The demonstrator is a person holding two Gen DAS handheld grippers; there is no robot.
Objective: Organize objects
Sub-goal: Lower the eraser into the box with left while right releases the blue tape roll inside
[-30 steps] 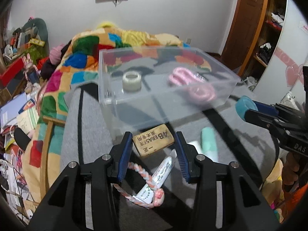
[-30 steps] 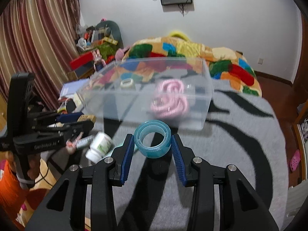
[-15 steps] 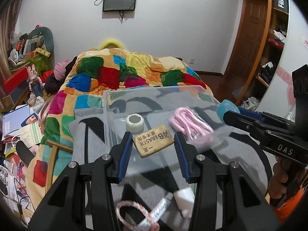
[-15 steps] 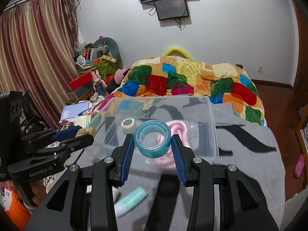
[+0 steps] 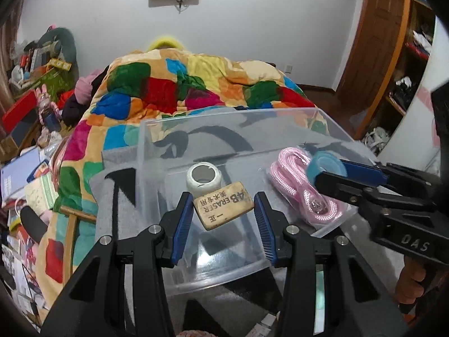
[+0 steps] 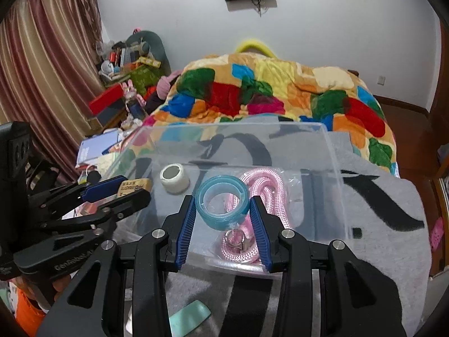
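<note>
My left gripper (image 5: 223, 210) is shut on a tan 4B eraser (image 5: 224, 209) and holds it over the near part of a clear plastic box (image 5: 157, 151). My right gripper (image 6: 221, 210) is shut on a blue tape roll (image 6: 221, 206) and holds it over the same box (image 6: 334, 174). In the box lie a white tape roll (image 5: 203, 177) and a bagged pink rope (image 5: 297, 185). The right gripper also shows at the right of the left wrist view (image 5: 350, 174). The left gripper shows at the left of the right wrist view (image 6: 112, 193).
The box stands on a grey blanket with black stripes (image 6: 378, 210). A mint green item (image 6: 190, 320) lies on the blanket in front of the box. A colourful quilt (image 5: 182, 90) lies behind. Cluttered shelves and books (image 5: 25, 168) are at the left.
Both grippers have lifted and moved forward with their loads, from in front of the box to above it. The loose items on the blanket have dropped out of view below.
</note>
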